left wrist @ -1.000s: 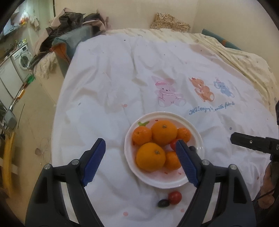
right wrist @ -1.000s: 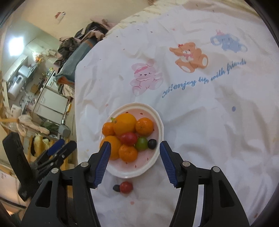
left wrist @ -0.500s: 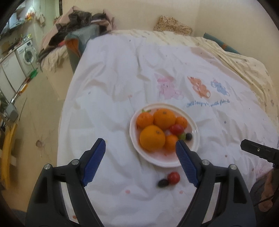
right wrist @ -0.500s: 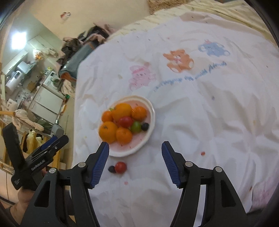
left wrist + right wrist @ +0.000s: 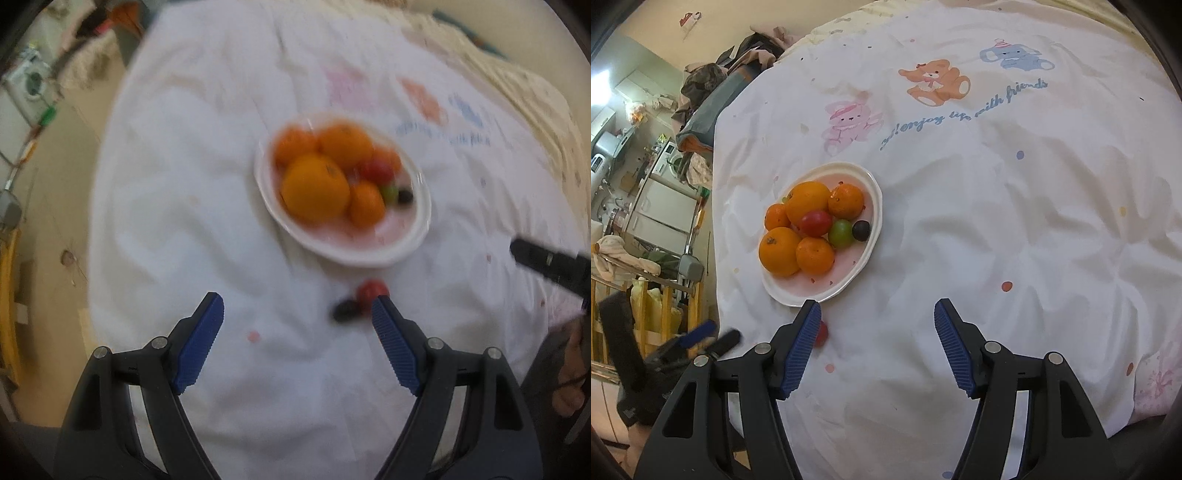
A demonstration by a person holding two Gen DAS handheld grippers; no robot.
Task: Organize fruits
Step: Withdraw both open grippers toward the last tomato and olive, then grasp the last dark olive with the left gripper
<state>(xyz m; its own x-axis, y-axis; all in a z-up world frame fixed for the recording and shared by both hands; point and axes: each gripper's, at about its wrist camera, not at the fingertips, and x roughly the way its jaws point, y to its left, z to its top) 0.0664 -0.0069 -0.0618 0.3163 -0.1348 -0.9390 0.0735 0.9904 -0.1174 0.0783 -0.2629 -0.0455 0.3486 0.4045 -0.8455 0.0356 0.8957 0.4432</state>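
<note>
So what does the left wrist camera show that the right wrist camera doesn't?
Only the left wrist view shows the small dark fruit lying on the sheet beside the loose red tomato, though it is blurred. Only the right wrist view reads the cartoon bear print and lettering sharply. Both show the white plate piled with oranges, the white sheet, and open, empty jaws on the left gripper and right gripper.

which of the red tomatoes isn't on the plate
The red tomato lying on the white sheet just below the plate, beside a dark grape. The other red tomato sits on the plate among the oranges.
</note>
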